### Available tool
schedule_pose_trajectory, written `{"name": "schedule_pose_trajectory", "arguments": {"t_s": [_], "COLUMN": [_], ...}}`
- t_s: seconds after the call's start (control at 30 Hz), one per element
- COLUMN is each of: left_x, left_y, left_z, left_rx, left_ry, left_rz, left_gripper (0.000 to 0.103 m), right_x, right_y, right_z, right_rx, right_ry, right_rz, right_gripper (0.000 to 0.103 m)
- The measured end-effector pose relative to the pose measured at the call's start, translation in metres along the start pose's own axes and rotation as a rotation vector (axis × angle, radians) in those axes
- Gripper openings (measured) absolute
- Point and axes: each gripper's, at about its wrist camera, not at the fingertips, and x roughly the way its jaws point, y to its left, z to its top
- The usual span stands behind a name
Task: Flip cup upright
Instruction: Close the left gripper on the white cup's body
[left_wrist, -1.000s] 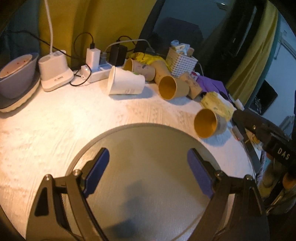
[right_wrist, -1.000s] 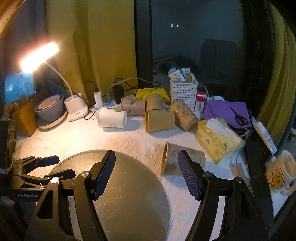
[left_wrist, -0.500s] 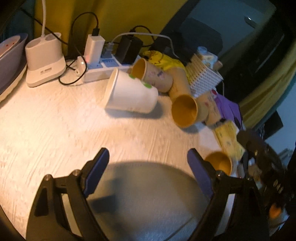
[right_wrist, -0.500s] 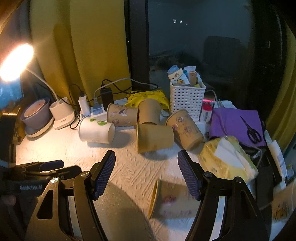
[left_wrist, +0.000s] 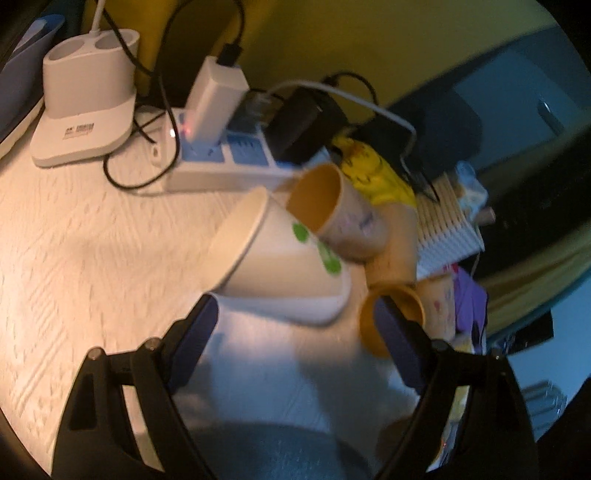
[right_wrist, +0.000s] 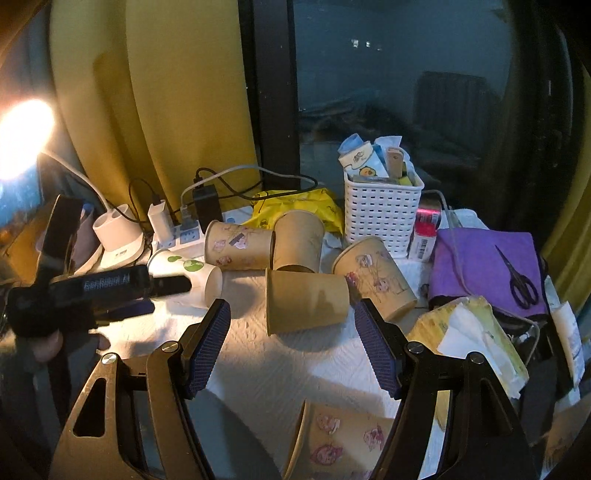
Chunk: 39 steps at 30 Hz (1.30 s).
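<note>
Left tool (left_wrist: 295, 332) hangs wide open with nothing in it, its blue pads (left_wrist: 192, 343) either side of the near end of a white cup (left_wrist: 284, 262) with green dots. That cup lies on its side on the bench (left_wrist: 74, 240), mouth toward the left, its base between the pads but not touched as far as I can tell; the view is blurred. A brown cup (left_wrist: 332, 214) lies against it behind, and another (left_wrist: 395, 314) sits by the right pad, so the tool ought to close across the white cup's wall only, gently since paper crushes, then lift clear before turning the mouth up. A charger stand (left_wrist: 85, 107) and power strip (left_wrist: 221, 162) sit behind. From this side I count one white cup and three brown ones, perhaps a fourth.

Right tool (right_wrist: 295, 347) is wide open too and holds nothing, poised above the bench (right_wrist: 280, 369) facing the heap. From here the left tool (right_wrist: 155, 291) is seen reaching at the white cup (right_wrist: 184, 273), one finger over it and one low beside it. Brown cups counted here: five, all on their sides, namely a printed one (right_wrist: 240, 245) at the back, a plain one (right_wrist: 299, 236) beside it, a plain one (right_wrist: 306, 301) in front, a printed one (right_wrist: 373, 280) to the right, and a printed one (right_wrist: 340, 439) nearest, low between the right tool's arms. One white basket (right_wrist: 380, 218), one pair of scissors (right_wrist: 517, 277) on a purple cloth (right_wrist: 480, 266), one tissue pack (right_wrist: 469, 339).
</note>
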Motion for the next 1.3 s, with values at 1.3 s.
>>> {"name": "schedule_pose_trajectory", "arguments": {"t_s": [1.3], "left_x": [-0.070], "left_y": [-0.026], "left_z": [-0.081], "left_rx": [0.506], "left_ry": [-0.104], "left_rz": [-0.012], "left_gripper": [0.066], "right_x": [-0.065], "right_y": [0.033], "right_z": [-0.030], "right_rx": [0.045], "right_ry": [-0.034], "right_rz": [0.030], "right_gripper": [0.073]}}
